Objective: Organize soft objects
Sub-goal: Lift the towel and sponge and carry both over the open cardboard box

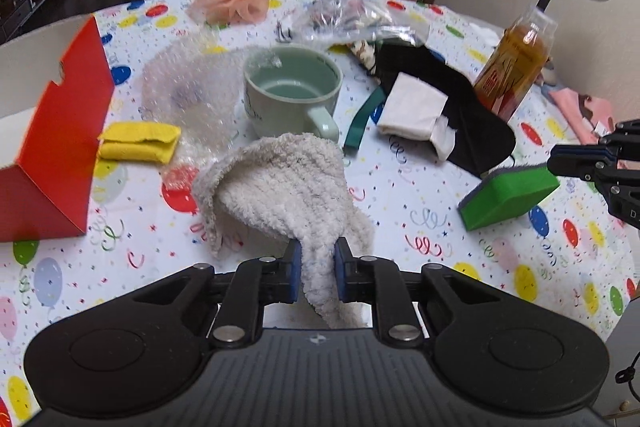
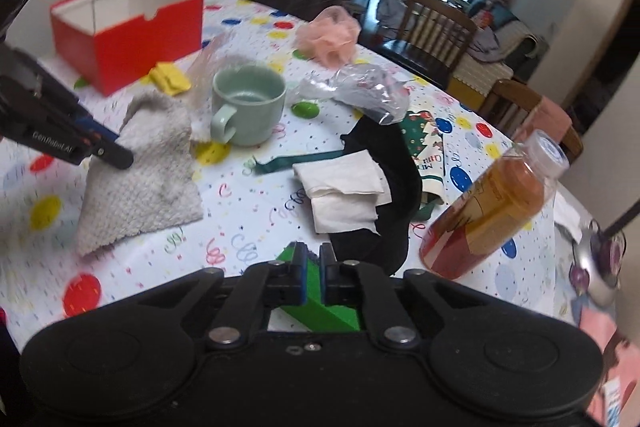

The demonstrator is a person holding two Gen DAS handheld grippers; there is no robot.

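Room: a dining room with wooden chairs and a bright window behind; a round tabletop [image 1: 280, 227] under a white cloth printed with coloured balloons and confetti.
Left tongs [image 1: 316, 273]: narrow, the blue pads pinched on a corner of the fluffy off-white knitted cloth [image 1: 276, 183].
Cloth: one corner drawn up between the pads, the rest draped down and spreading over the tabletop just ahead of them, near the pale green ceramic mug [image 1: 294, 87].
Right tongs [image 2: 314, 277]: narrow, clamped on the green rectangular sponge with a dark scouring face [image 2: 328, 315].
Sponge: held by one edge; in the left view it hangs tilted, and whether its low corner touches the tabletop I cannot tell.
Step in hand: both soft things gripped and, as I judge, being picked up for sorting.
Likely goal: the open red cardboard box with white inside [image 2: 128, 27], at the far left, beyond the folded yellow sponge cloth [image 1: 138, 141].
Next move calls for: carrying each piece over the box rim, the dangling cloth kept clear of the mug, then letting go inside.
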